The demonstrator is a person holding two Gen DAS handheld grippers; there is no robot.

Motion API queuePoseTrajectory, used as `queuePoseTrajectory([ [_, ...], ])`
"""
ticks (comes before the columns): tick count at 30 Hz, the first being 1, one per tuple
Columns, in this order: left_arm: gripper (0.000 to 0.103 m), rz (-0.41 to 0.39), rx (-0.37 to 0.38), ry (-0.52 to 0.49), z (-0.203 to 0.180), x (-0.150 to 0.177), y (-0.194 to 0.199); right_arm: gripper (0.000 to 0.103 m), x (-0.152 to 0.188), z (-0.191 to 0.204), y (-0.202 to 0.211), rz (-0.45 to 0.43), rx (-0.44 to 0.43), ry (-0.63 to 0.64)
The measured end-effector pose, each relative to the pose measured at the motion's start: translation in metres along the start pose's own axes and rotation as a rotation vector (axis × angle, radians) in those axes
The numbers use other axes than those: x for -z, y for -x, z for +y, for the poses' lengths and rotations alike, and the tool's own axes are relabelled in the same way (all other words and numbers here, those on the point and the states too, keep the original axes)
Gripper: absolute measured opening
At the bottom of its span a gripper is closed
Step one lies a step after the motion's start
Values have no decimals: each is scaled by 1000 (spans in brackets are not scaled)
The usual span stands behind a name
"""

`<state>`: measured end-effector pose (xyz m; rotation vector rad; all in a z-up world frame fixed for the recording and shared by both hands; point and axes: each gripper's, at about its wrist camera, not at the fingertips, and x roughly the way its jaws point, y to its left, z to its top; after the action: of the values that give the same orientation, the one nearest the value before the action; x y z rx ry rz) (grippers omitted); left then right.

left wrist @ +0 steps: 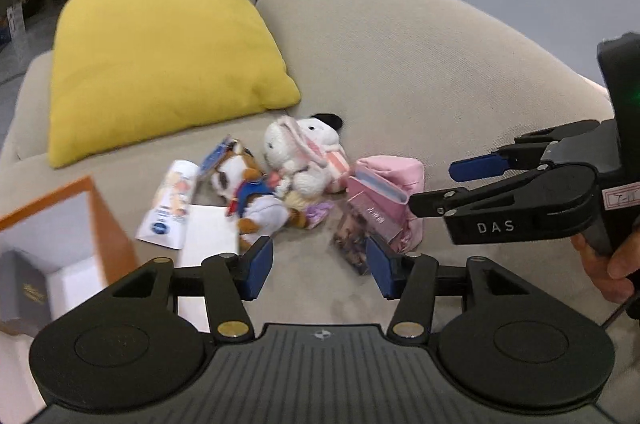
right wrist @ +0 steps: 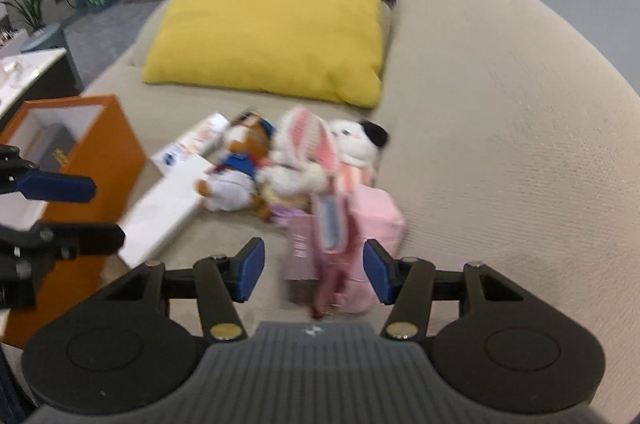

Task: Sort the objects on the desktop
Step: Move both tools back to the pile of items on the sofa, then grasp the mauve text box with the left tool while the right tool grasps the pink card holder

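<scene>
Setting: a beige sofa (left wrist: 400, 64) serves as the work area, a yellow cushion (left wrist: 160, 64) at its far left and a heap of small things in the middle of the seat.
Left gripper: the left gripper (left wrist: 319, 266) hangs spread and empty above the near edge of the heap, tilted down toward it.
Right gripper: the right gripper (right wrist: 314, 272) is likewise spread with nothing between its pads, aimed at the pink pouch (right wrist: 368, 220); in the left wrist view it reaches in from the right.
Task's things: a white rabbit plush (left wrist: 300, 160) and a brown-and-white plush in blue (left wrist: 248, 192) lie touching at the centre; a white tube (left wrist: 172, 204) and a flat white box (left wrist: 212, 228) sit to their left; the pink pouch and a small printed packet (left wrist: 354, 236) lie near right.
Destination: an orange box (right wrist: 100, 160), open at the top and already holding a grey item, stands at the near left, probably the bin for sorting.
Step in hand: judged to be an approach for the next pick.
Doing it well: take one item at a time from the heap's edge. The pouch looks soft and may sag, so a grip across its firmer middle seems wise. The plush toys touch and could drag each other along; lifting straight up should free one cleanly.
</scene>
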<state>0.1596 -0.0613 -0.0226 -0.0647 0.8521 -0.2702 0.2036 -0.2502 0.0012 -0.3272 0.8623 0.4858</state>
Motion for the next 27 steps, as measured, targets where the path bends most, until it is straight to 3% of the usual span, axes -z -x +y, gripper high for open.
queuePoseTrajectory([
  [3, 60, 56, 14, 37, -7, -7, -24, 57, -6, -12, -8, 16, -29, 11],
  [8, 60, 125, 54, 129, -5, -16, -57, 42, -11, -32, -23, 45, -89, -23],
  [13, 60, 173, 96, 185, -5, -18, -85, 40, -12, -48, -37, 96, -137, -115],
  [18, 61, 189, 107, 191, -4, -15, -96, 34, -17, -47, -48, 122, -195, -151],
  [21, 61, 196, 120, 193, -4, -14, -100, 33, -24, -38, -54, 125, -174, -105],
  [23, 62, 198, 129, 197, -5, -14, -102, 27, -25, -37, -60, 143, -158, -90],
  [27, 62, 199, 136, 193, -9, -18, -108, 26, -25, -43, -63, 147, -183, -124],
])
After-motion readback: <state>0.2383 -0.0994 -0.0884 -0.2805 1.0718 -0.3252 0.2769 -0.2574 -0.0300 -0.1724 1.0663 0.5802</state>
